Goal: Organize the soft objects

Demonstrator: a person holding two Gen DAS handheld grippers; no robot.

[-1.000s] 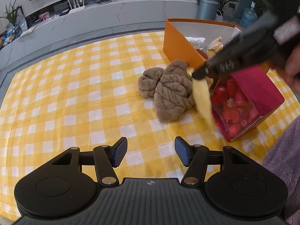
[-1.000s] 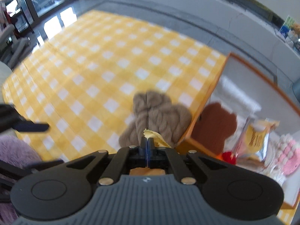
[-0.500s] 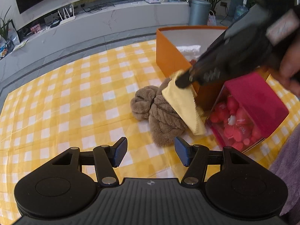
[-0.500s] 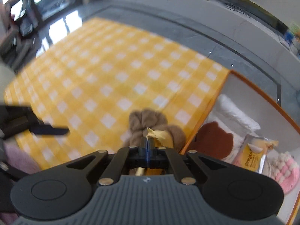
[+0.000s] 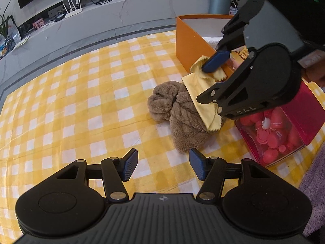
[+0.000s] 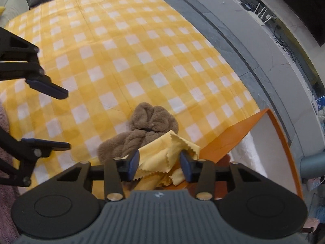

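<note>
Tabletop [image 5: 81,101] in yellow check lies bare at left, where the left tongs [image 5: 163,165] hover wide apart, holding nothing. Further right, the brown plush toy [image 5: 180,111] rests just beside the orange box [image 5: 191,46]. The right tongs [image 6: 159,162] are opening, the yellow cloth [image 6: 160,154] loose between them, draped across toy and box wall. It probably isn't fully inside, so nudge it over the rim before withdrawing.
</note>
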